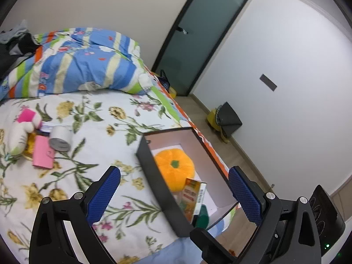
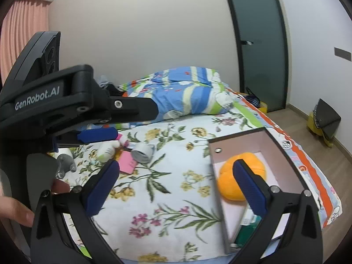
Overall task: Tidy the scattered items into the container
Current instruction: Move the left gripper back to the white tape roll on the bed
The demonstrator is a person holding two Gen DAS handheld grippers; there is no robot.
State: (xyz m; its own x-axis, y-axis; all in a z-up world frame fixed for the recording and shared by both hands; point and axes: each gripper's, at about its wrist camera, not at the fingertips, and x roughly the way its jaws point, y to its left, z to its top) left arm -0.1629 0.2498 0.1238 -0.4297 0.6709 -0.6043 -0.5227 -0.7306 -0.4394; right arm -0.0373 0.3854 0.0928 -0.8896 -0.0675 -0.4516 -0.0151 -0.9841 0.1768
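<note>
The box [image 1: 173, 189] sits at the bed's [image 1: 105, 114] edge, at about five o'clock in the left view, already holding an orange plush pumpkin [image 1: 175, 169], a carton [image 1: 193, 194] and something green. Still out at nine o'clock: a white plush toy [image 1: 19, 132], pink wallet [image 1: 43, 151] and tape roll [image 1: 59, 139]. Both the left tongs [image 1: 173, 198] and right tongs [image 2: 176, 189] gape, released and empty, angled downward above the bed.

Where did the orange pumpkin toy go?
The orange pumpkin toy is inside the dark box near the bed's right edge, in both views. A small printed carton leans right in front of it.
</note>
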